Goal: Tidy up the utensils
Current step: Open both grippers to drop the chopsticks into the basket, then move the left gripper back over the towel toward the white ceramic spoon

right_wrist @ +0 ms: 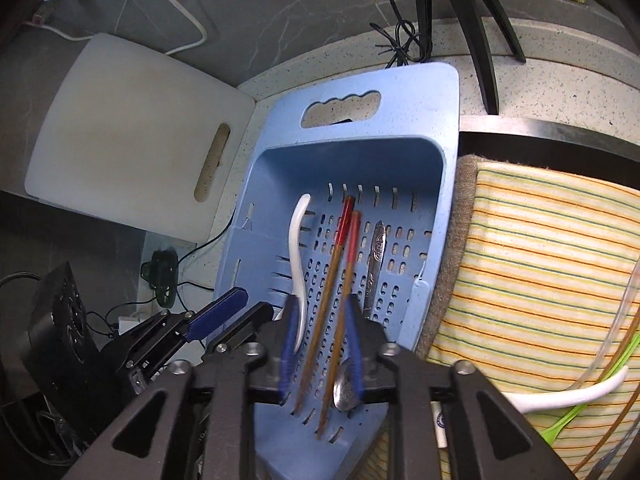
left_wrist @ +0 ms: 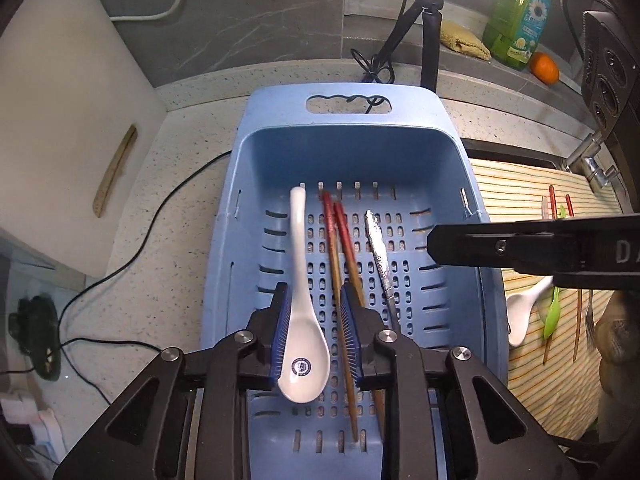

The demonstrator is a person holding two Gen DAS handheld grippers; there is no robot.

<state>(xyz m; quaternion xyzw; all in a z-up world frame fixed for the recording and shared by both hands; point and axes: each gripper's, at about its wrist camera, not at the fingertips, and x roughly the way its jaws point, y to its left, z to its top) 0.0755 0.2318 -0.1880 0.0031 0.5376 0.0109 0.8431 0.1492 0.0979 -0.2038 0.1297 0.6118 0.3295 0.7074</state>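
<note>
A blue slotted basket (left_wrist: 436, 148) (right_wrist: 400, 92) lies on the counter. In it lie a white ceramic spoon (left_wrist: 300, 280) (right_wrist: 297, 240), two red-tipped wooden chopsticks (left_wrist: 344, 240) (right_wrist: 344, 240) and a metal spoon (left_wrist: 380, 256) (right_wrist: 376, 256). My left gripper (left_wrist: 314, 300) is open above the basket, its jaws either side of the white spoon's bowl; I cannot tell if they touch it. It also shows in the right wrist view (right_wrist: 224, 312). My right gripper (right_wrist: 322, 312) is open and empty above the basket; its side shows in the left wrist view (left_wrist: 520, 244).
A striped cloth (left_wrist: 528, 184) (right_wrist: 540, 240) over the sink holds another white spoon (left_wrist: 520, 312) (right_wrist: 568, 392), a green spoon (left_wrist: 552, 312) and more chopsticks (left_wrist: 578, 320). A white cutting board (left_wrist: 60, 120) (right_wrist: 132, 152) leans at left. Tripod (left_wrist: 428, 20), cables, soap bottle (left_wrist: 520, 12) and an orange (left_wrist: 544, 68) stand behind.
</note>
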